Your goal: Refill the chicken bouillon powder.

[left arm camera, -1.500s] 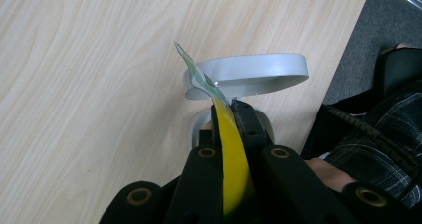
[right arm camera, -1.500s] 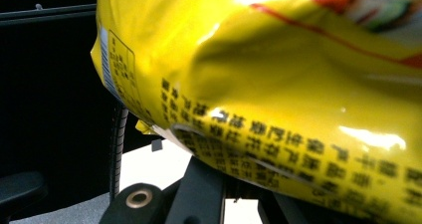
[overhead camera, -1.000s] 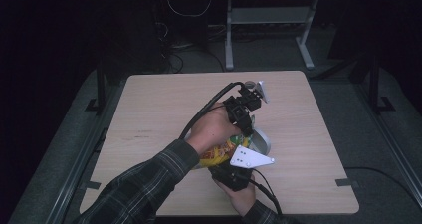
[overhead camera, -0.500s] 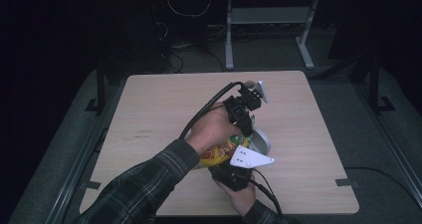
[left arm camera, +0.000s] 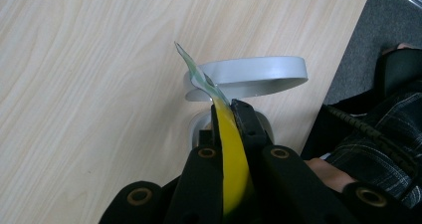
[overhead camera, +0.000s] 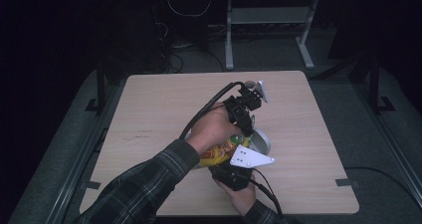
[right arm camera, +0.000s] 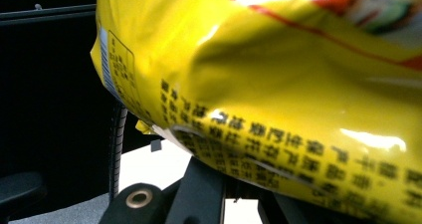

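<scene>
Nothing has shifted over the last second: against the earlier high views, both hands sit exactly where they were, so this is a hold, not a move. Starting on the left, the left gripper (overhead camera: 247, 129) is clamped tight on the top edge of the yellow snack bag (overhead camera: 219, 152); in the left gripper view the thin yellow seam (left arm camera: 230, 149) runs straight up between the closed jaws, its torn-looking corner curling over a grey bowl (left arm camera: 249, 77) on the wooden table (overhead camera: 154, 114). Moving right, the right gripper (overhead camera: 231, 174) grips the bag's lower end, jaws pinched shut, printed foil (right arm camera: 278, 99) bulging over them. The bag hangs between the two grippers just beside the bowl. My read: the grip is set, and the pull to open or pour comes next.
</scene>
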The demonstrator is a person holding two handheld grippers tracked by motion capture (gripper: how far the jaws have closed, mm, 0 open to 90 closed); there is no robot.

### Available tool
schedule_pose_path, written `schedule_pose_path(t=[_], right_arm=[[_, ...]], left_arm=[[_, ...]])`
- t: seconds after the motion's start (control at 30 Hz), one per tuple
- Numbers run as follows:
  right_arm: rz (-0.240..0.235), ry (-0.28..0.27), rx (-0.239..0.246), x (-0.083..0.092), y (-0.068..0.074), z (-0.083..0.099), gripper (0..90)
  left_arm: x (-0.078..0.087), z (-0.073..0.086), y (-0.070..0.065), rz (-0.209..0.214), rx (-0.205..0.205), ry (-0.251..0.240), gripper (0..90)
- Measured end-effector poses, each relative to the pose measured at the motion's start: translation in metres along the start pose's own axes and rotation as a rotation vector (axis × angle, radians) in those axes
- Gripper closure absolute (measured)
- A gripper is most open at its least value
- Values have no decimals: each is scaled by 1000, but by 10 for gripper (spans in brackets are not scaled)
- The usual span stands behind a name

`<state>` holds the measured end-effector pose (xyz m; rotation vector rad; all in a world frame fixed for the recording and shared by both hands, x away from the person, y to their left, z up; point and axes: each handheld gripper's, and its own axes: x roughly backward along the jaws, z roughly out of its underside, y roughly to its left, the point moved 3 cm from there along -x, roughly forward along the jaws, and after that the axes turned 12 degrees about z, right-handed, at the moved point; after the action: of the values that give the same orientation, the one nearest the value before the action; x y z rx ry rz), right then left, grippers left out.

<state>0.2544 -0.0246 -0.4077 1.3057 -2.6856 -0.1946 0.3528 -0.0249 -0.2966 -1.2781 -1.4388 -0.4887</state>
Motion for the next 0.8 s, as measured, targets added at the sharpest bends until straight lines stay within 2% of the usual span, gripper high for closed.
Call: schedule_pose_path(t=[0.8], right_arm=[[-1,-5,-4,-1,1,-2,900]], left_arm=[[1,1,-1,-2,-1,-5,899]])
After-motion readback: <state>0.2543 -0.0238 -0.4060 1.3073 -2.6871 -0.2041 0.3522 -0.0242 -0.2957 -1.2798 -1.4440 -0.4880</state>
